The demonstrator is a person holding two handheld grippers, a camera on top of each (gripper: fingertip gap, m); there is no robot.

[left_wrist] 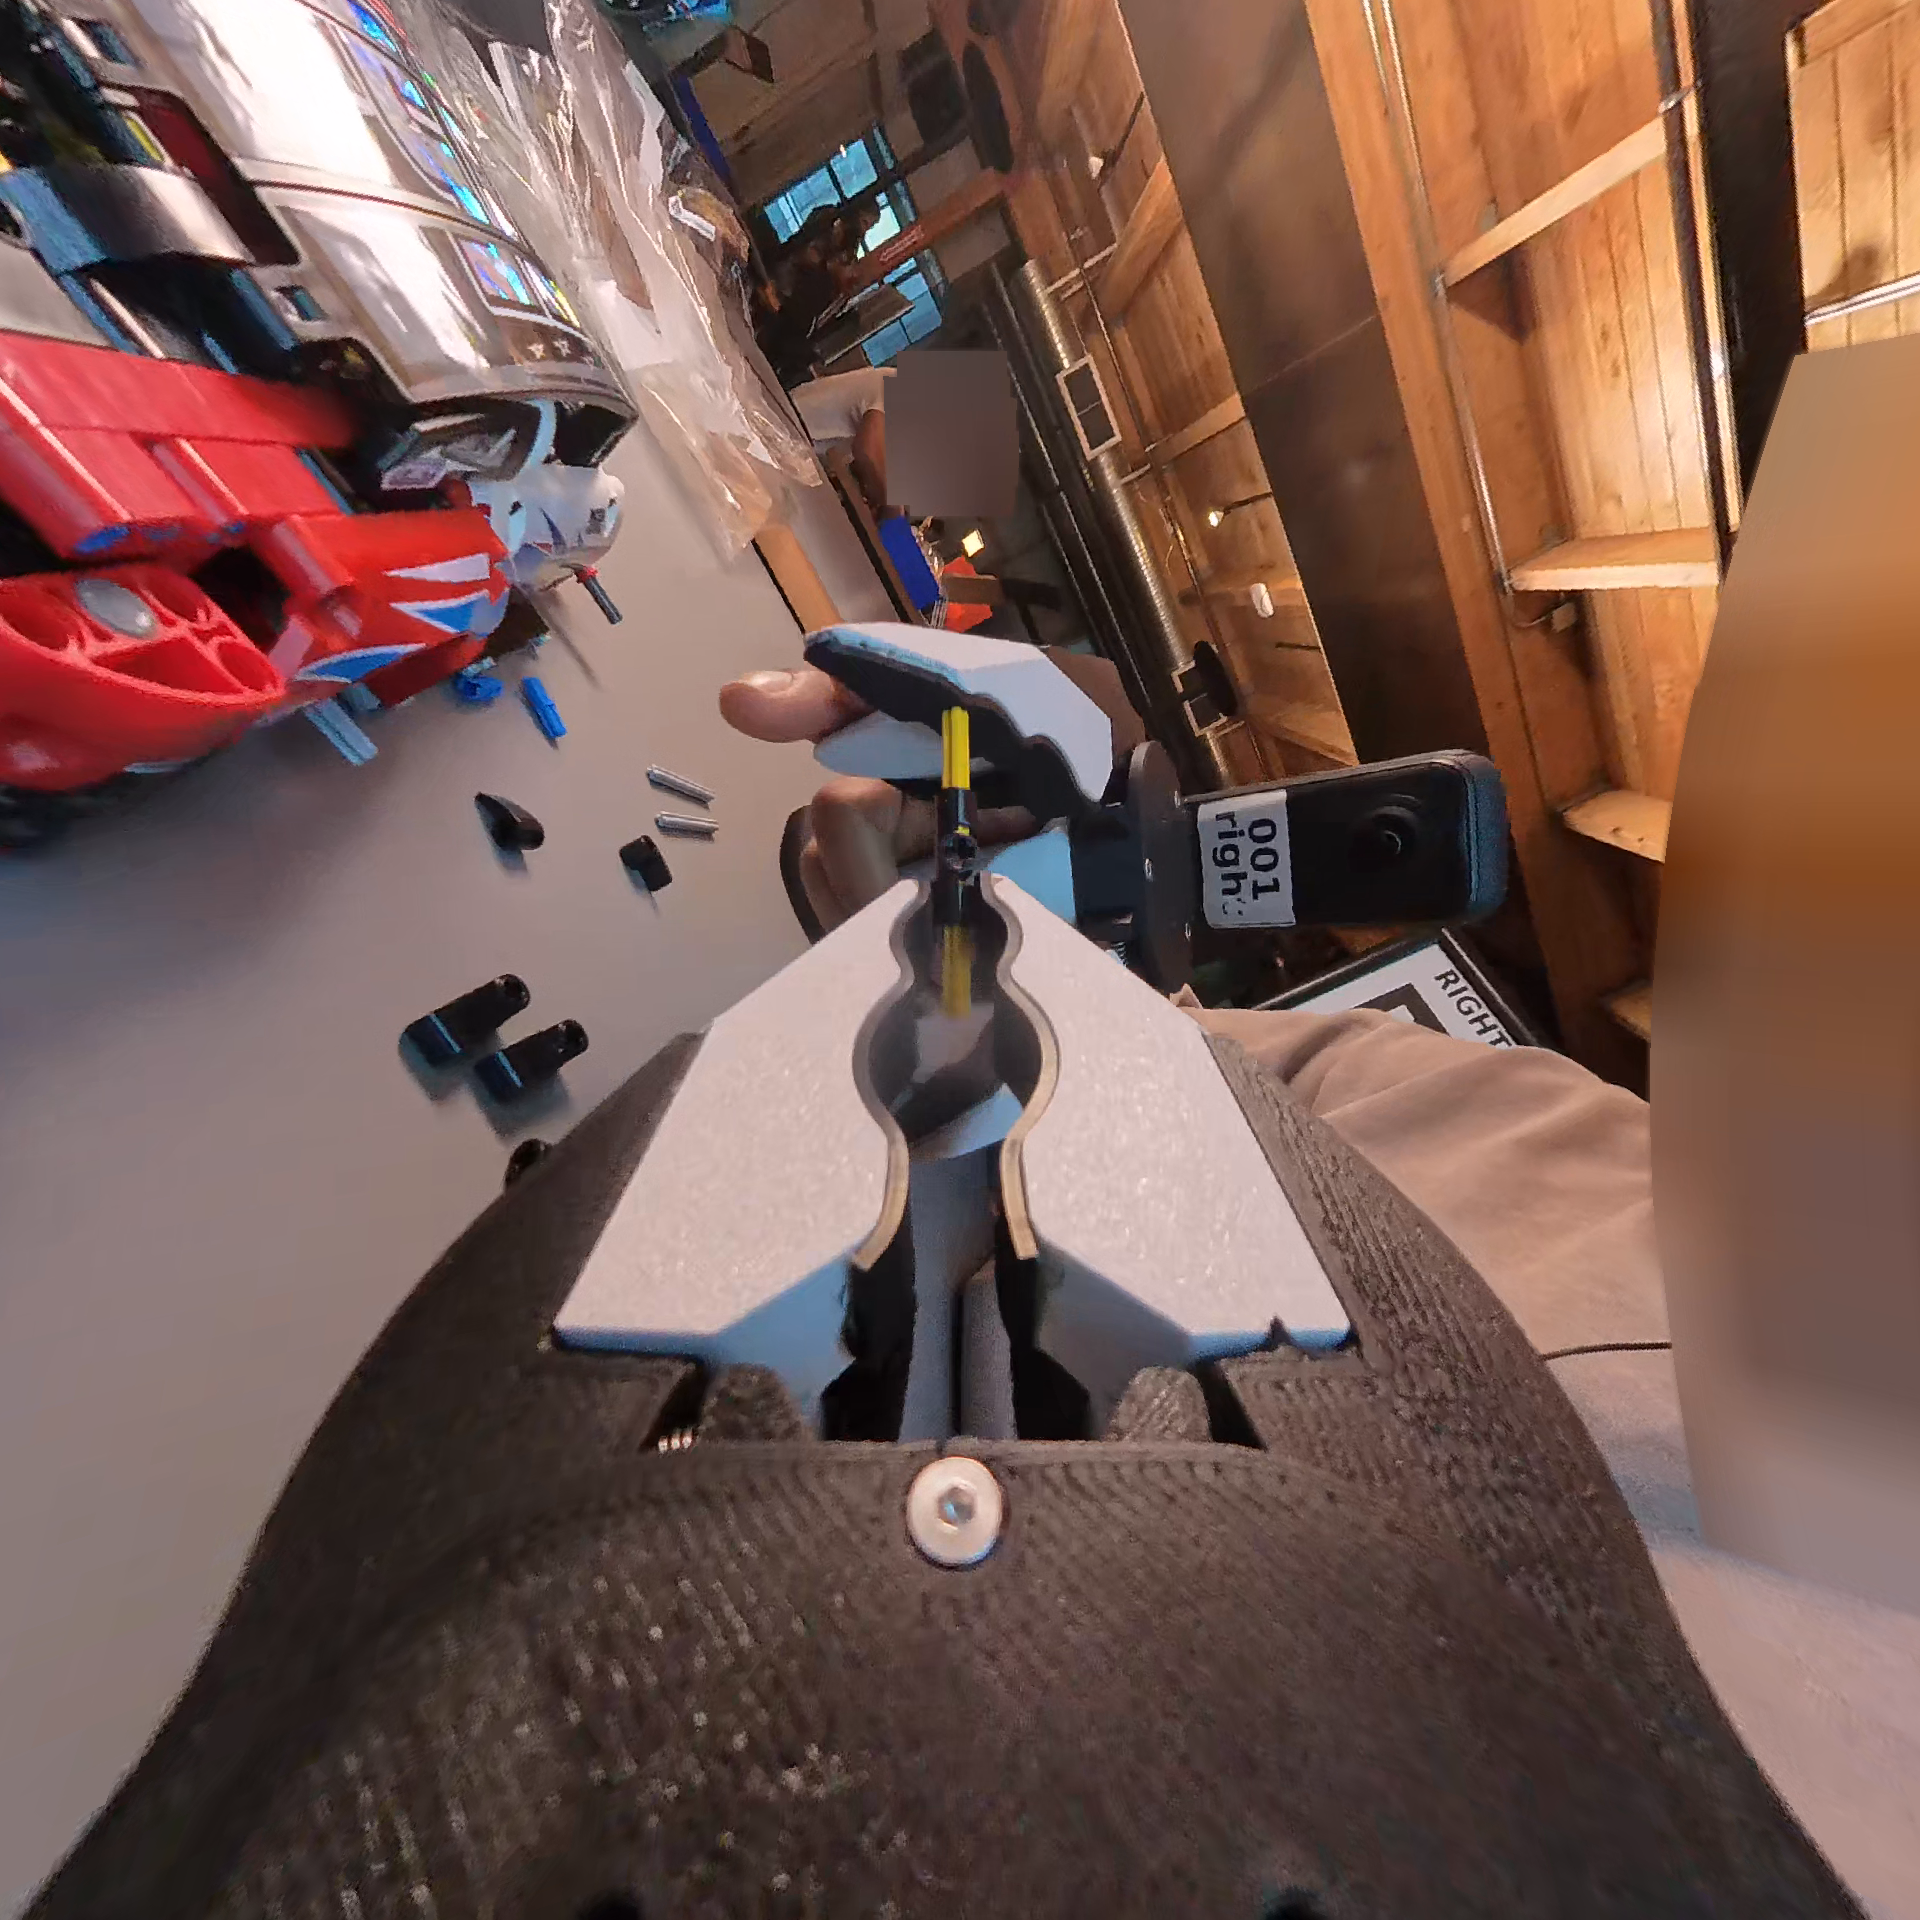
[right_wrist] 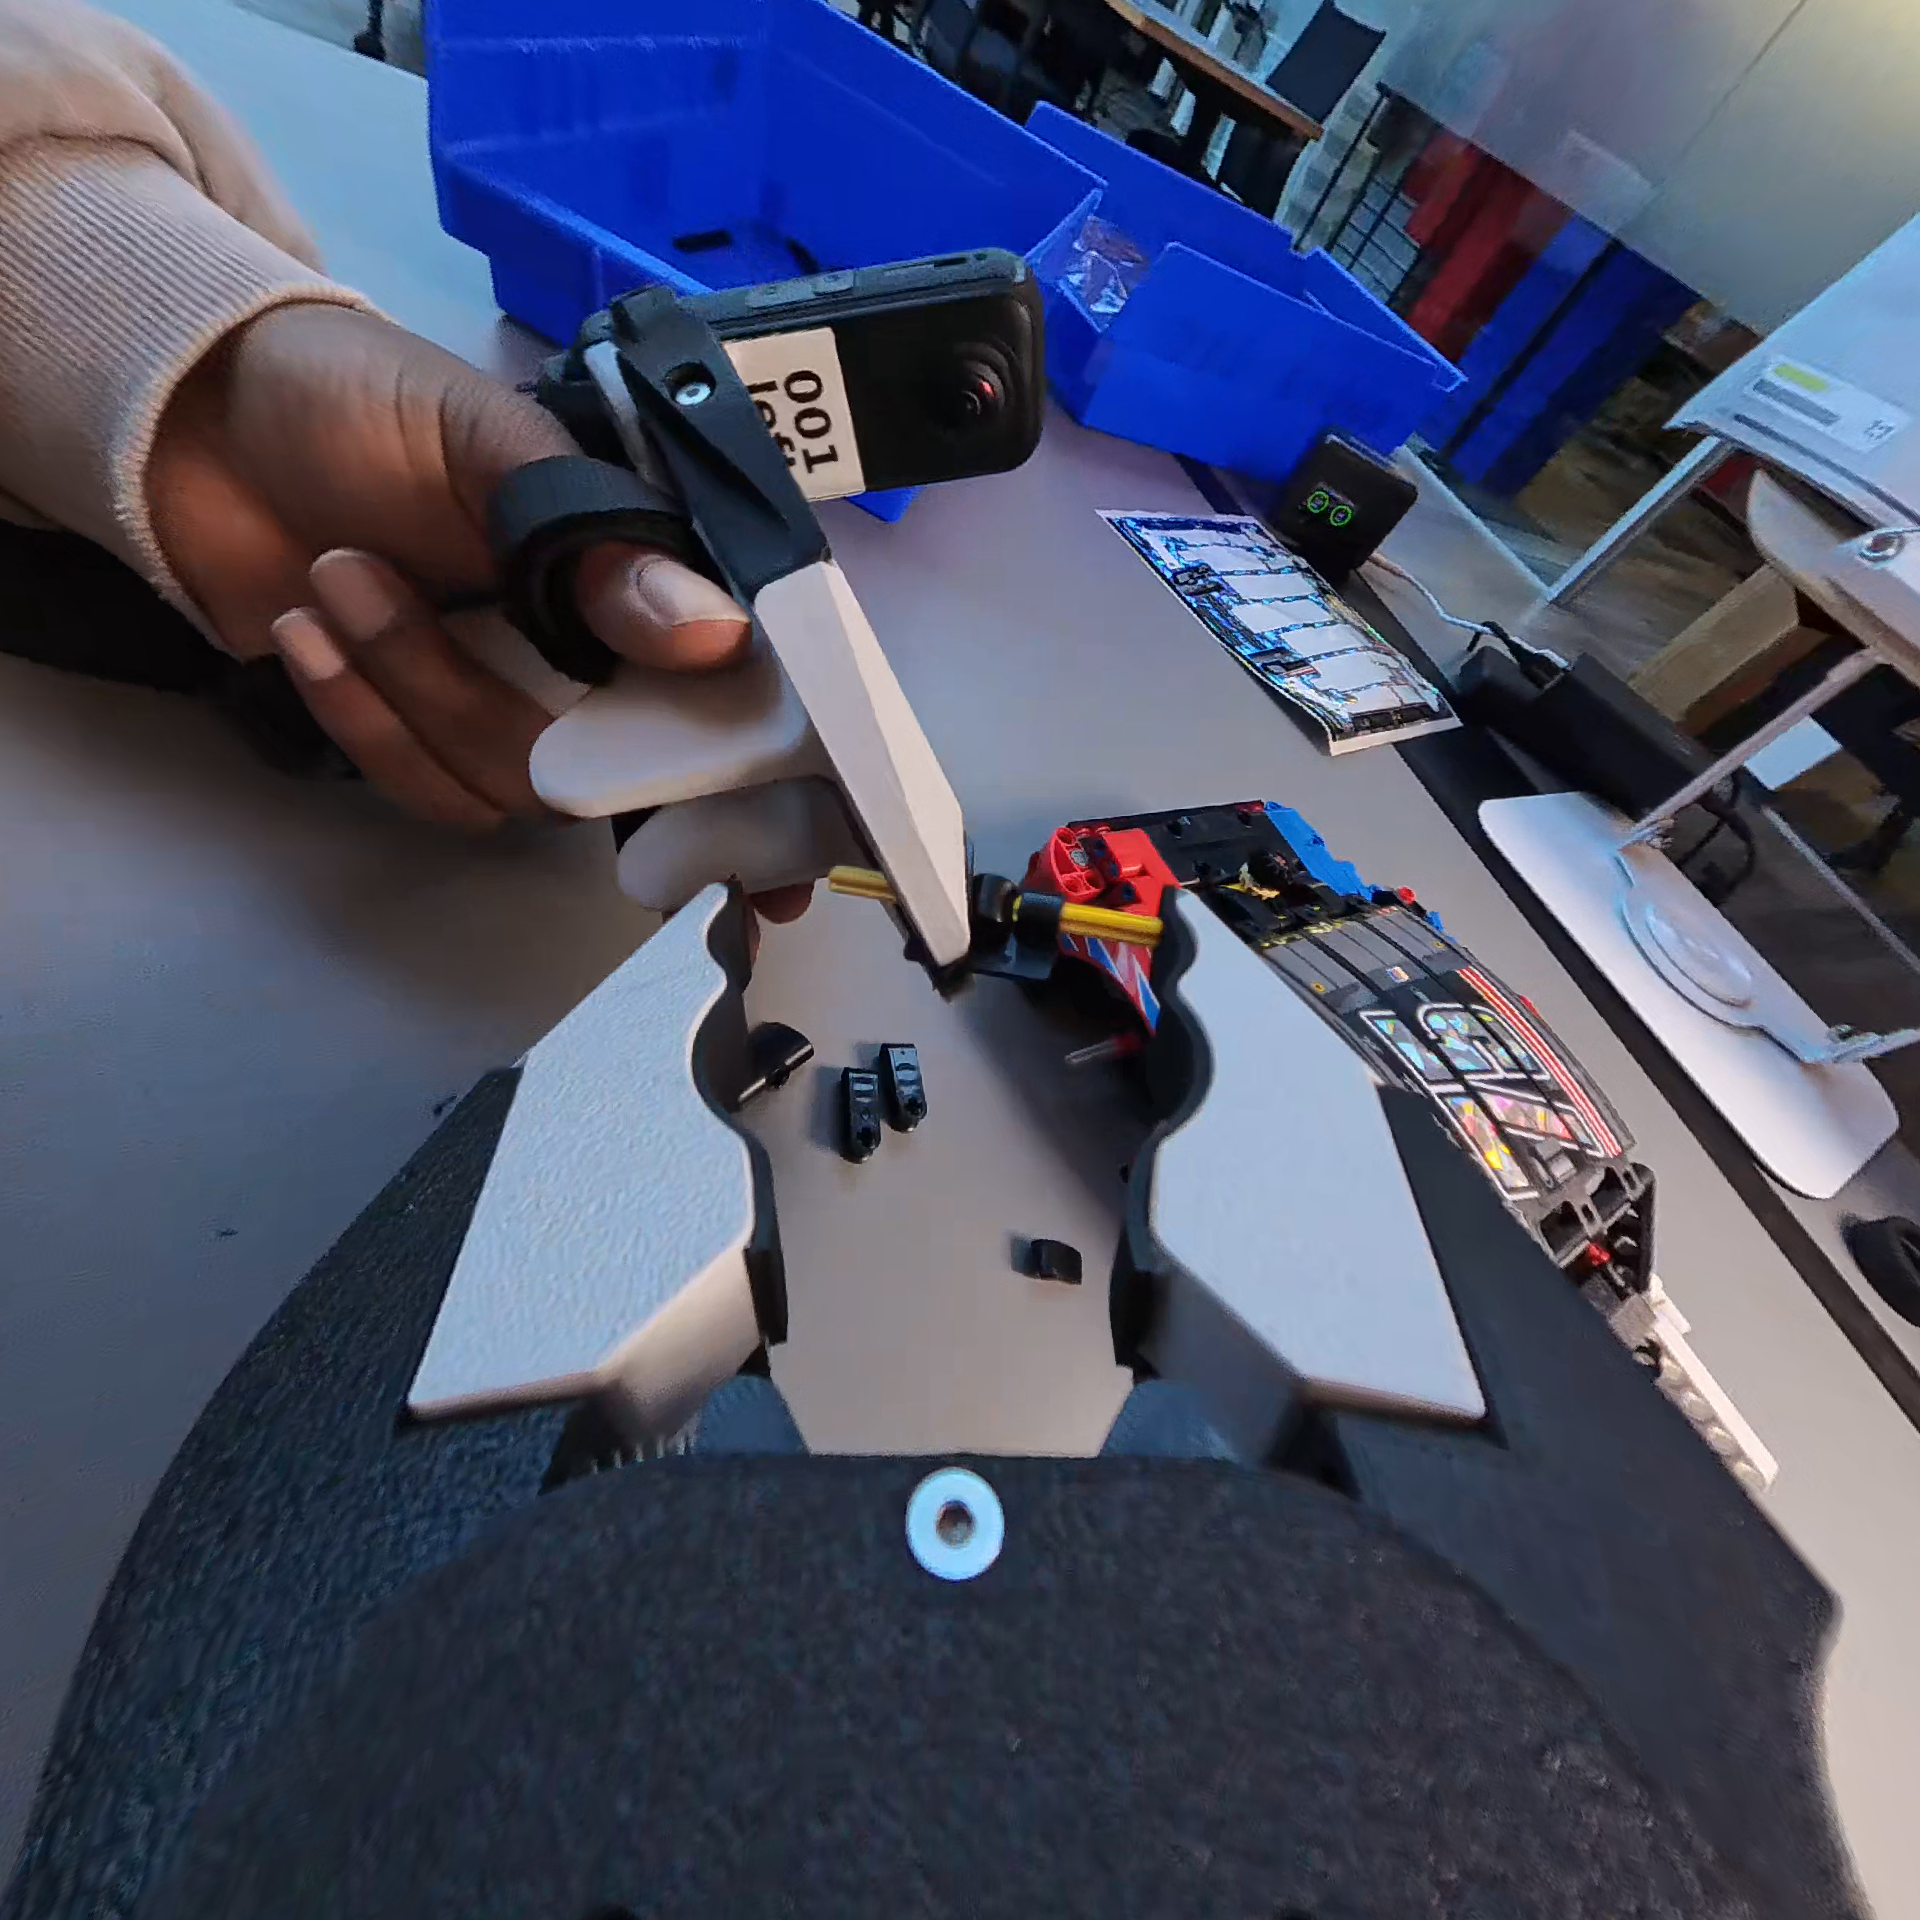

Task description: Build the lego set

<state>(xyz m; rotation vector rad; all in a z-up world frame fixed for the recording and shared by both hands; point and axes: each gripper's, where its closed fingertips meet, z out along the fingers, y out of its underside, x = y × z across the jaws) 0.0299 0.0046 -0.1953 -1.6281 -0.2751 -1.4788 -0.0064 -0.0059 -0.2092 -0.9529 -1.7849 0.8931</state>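
- Grey-fingered left gripper [left_wrist: 956, 894] was closed on a thin yellow plastic axle [left_wrist: 957, 748] that carried a small black connector piece [left_wrist: 957, 844]; the tips met around the black piece, and the yellow rod stuck out both ahead of and behind them.
- In the right wrist view the same left gripper [right_wrist: 940, 951] reached in from the upper left, held by a person's hand [right_wrist: 416, 582] in a beige knitted sleeve, with the yellow axle [right_wrist: 1101, 920] lying crosswise through its tips.
- Right gripper [right_wrist: 951, 935] stood wide open with nothing in it, its two grey fingers on either side of the axle; the axle's far end lay just beside the right-hand finger, though whether they touched I cannot tell.
- Seen from the left wrist view, the right gripper [left_wrist: 914, 717] sat just beyond the axle's tip, with a black camera [left_wrist: 1351, 852] mounted behind it.
- Partly built red, blue and black lego car [right_wrist: 1351, 997] lay on the grey table [right_wrist: 987, 644] just behind the axle; in the left wrist view its red body [left_wrist: 208, 582] sat well to the left.
- Loose small black lego pieces [right_wrist: 883, 1112] lay on the table between the right gripper's fingers, and two more black connectors [left_wrist: 494, 1034], two grey pins [left_wrist: 681, 800] and blue pins [left_wrist: 540, 707] were scattered near the car.
- Two blue plastic bins [right_wrist: 727, 177] stood at the far side of the table, with a shiny sticker sheet [right_wrist: 1278, 634] lying flat near them.
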